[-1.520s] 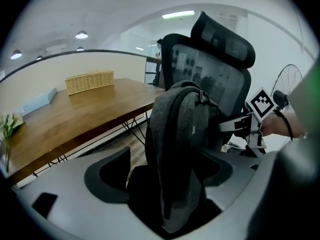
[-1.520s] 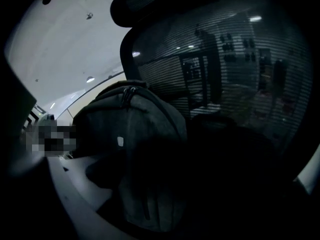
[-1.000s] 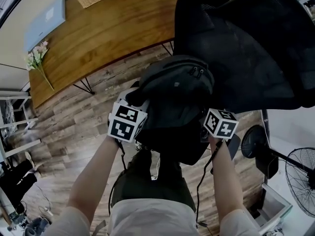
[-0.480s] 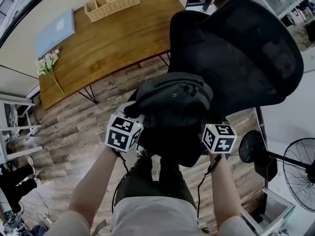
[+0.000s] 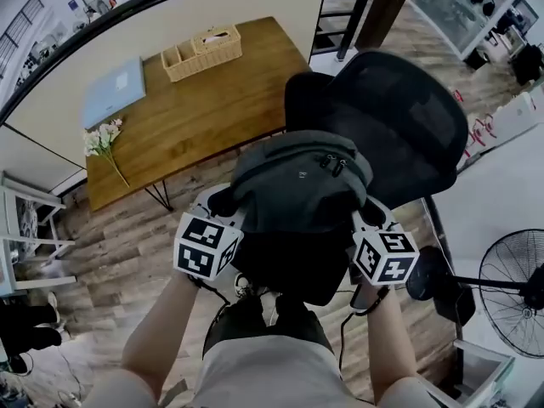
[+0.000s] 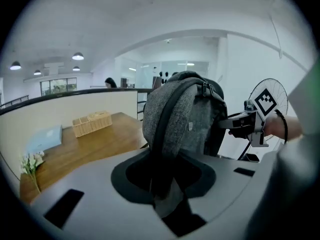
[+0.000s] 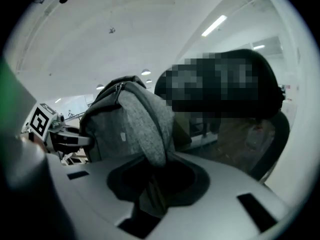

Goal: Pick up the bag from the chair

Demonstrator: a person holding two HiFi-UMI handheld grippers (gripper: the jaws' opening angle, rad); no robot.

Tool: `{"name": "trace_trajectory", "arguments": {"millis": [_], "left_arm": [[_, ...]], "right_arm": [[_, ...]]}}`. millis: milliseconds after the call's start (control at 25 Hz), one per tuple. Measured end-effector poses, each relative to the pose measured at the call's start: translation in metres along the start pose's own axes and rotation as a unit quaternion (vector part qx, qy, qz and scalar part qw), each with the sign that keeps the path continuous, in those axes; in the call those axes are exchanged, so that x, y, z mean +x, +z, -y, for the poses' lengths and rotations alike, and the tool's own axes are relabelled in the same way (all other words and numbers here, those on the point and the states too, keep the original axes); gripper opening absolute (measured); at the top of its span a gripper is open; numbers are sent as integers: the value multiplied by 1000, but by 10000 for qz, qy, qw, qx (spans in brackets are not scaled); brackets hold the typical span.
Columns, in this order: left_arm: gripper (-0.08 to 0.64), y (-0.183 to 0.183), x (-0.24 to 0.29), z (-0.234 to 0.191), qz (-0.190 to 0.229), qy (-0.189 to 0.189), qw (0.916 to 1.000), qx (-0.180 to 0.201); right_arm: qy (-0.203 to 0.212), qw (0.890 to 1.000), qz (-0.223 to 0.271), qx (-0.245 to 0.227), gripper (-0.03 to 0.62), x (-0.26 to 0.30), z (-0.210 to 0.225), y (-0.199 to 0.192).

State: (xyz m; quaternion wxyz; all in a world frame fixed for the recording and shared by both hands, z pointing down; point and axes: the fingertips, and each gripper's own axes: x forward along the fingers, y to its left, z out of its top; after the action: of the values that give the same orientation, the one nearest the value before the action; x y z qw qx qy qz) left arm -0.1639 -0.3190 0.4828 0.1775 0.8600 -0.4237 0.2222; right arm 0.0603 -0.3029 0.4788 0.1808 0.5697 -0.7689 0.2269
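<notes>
A grey backpack [image 5: 299, 181] hangs in the air between my two grippers, above and in front of the black office chair [image 5: 391, 113]. My left gripper [image 5: 223, 206] is shut on the bag's left shoulder strap [image 6: 161, 134], which runs down into its jaws. On the other side, the right gripper [image 5: 367, 221] is shut on the right shoulder strap [image 7: 150, 134]. The left gripper view shows the backpack [image 6: 185, 116] upright with its zip on top. In the right gripper view the backpack [image 7: 125, 126] fills the middle, with the chair's backrest [image 7: 270, 134] behind it.
A long wooden table [image 5: 195, 104] stands to the left on the plank floor, with a wicker tray [image 5: 202, 51], a blue laptop [image 5: 115, 92] and flowers [image 5: 104, 138]. A standing fan [image 5: 514, 291] is at the right. My legs [image 5: 268, 317] are below the bag.
Both grippers have lifted the backpack higher and away from the chair seat. The chair now looks smaller and farther behind it.
</notes>
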Motion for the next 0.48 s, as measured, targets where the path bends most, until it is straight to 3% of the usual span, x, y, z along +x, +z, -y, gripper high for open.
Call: {"name": "trace_trajectory", "arguments": {"millis": [480], "left_arm": [[95,129,-94,9,1072,184,9893,967]], "right_arm": [[107,9919,1219,-350,83,-85,-40,128]]}}
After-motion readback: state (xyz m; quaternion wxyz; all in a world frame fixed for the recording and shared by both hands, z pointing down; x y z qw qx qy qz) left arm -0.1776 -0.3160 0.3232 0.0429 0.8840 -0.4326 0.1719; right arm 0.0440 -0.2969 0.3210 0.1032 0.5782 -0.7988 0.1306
